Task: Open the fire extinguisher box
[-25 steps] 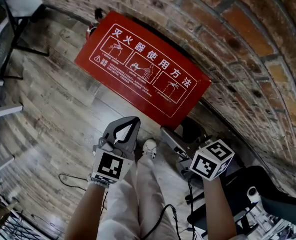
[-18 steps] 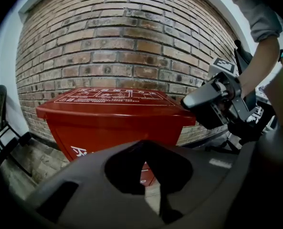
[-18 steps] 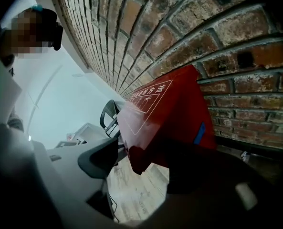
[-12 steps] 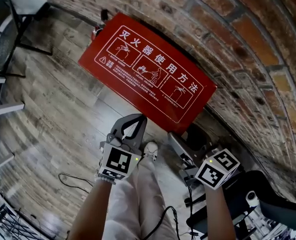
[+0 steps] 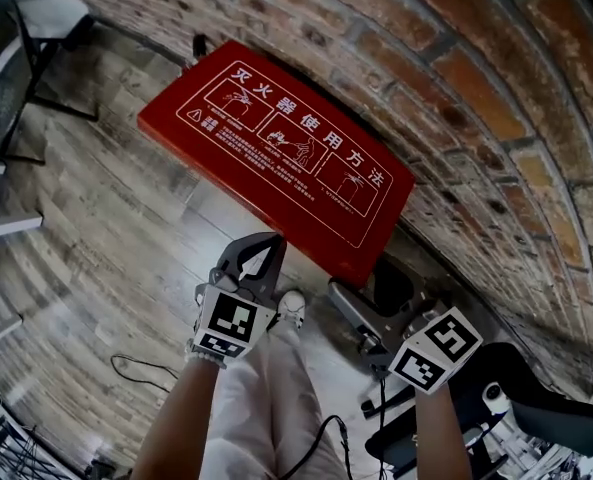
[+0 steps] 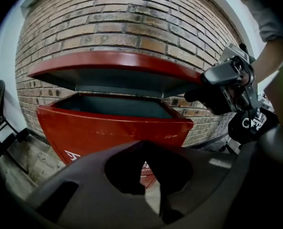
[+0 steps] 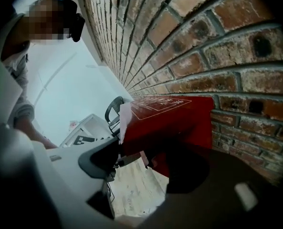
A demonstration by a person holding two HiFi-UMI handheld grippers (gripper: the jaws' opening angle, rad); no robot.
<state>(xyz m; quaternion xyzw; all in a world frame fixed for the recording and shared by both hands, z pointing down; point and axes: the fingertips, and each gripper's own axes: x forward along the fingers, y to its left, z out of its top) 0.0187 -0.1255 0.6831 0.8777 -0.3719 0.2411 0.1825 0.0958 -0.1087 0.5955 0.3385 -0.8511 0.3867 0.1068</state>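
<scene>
the lid (image 5: 276,158) of the fire extinguisher box (image 6: 112,125) is raised partway off the body, so the opening is judged begun but not finished. the lid's right end is clamped in the right gripper (image 5: 371,298). the left gripper (image 5: 264,243) is held closed and empty, in front of the box, which stands against the brick wall (image 5: 456,88).

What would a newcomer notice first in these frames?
The big red lid with white printed instructions, tilted up off the fire extinguisher box, which stands against the brick wall. The right gripper is clamped on the lid's right end. The left gripper is shut and empty in front of the box.
</scene>
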